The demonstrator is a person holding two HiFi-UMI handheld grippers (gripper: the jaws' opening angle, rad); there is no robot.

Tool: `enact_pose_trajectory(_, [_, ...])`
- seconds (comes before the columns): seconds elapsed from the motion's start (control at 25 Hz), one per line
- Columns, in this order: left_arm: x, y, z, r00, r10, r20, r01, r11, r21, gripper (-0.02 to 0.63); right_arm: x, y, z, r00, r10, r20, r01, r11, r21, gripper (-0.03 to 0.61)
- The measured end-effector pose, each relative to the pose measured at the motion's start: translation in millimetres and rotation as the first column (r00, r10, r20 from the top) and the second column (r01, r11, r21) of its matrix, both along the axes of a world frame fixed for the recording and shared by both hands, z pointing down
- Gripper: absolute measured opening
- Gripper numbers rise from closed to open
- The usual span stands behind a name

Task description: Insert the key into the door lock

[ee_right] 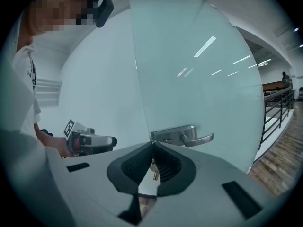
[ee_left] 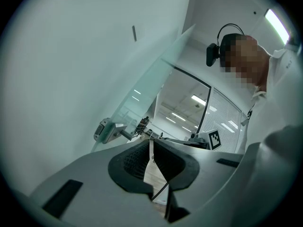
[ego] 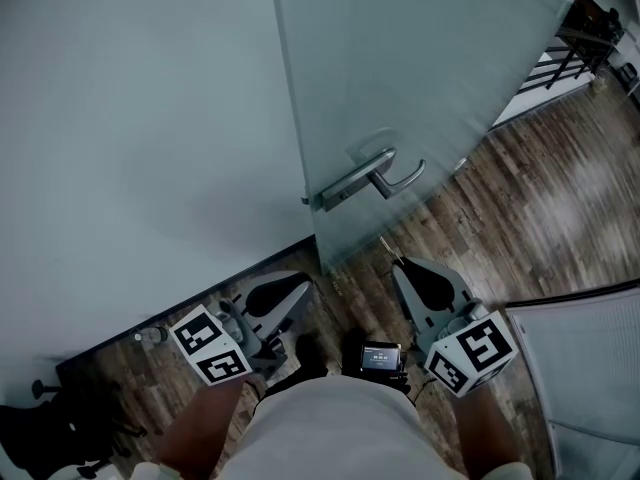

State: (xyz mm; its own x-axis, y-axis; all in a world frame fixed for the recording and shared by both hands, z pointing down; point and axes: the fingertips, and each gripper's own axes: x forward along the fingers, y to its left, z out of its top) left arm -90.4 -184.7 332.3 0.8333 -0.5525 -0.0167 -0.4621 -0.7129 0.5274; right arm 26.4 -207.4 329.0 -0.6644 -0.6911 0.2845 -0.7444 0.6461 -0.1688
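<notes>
A frosted glass door [ego: 420, 58] carries a silver lever handle [ego: 372, 179], which the right gripper view shows with its lock plate [ee_right: 166, 138] straight ahead. My right gripper [ego: 398, 263] is shut on the key [ego: 386, 248], whose thin blade pokes out toward the door below the handle. The brass key [ee_right: 154, 171] also shows between the pads in the right gripper view. My left gripper [ego: 305, 286] hangs left of the door's edge, jaws shut with nothing in them. The left gripper view shows the handle [ee_left: 106, 130] from the side.
A pale wall [ego: 130, 118] runs left of the door. Dark wooden floor [ego: 540, 198] spreads to the right, with a black railing [ego: 590, 38] at the far top right and a white slatted panel [ego: 590, 368] at the lower right. A black chair base [ego: 40, 428] sits lower left.
</notes>
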Motion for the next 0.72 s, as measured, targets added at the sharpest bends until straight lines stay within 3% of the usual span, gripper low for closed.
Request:
enact_pose_trajectory(0.48, [-7, -36, -3, 0.996, -0.06, 0.07, 0.058, 0.998, 0.03, 0.03, -12, -25, 5, 0.999, -0.036, -0.028, 0.036, 0.999, 0.012, 0.018])
enact_pose_trajectory(0.72, [-2, -55, 3, 0.99, -0.064, 0.122, 0.062, 0.998, 0.018, 0.115, -19, -43, 16, 0.997, -0.062, -0.044, 0.062, 0.998, 0.01, 0.018])
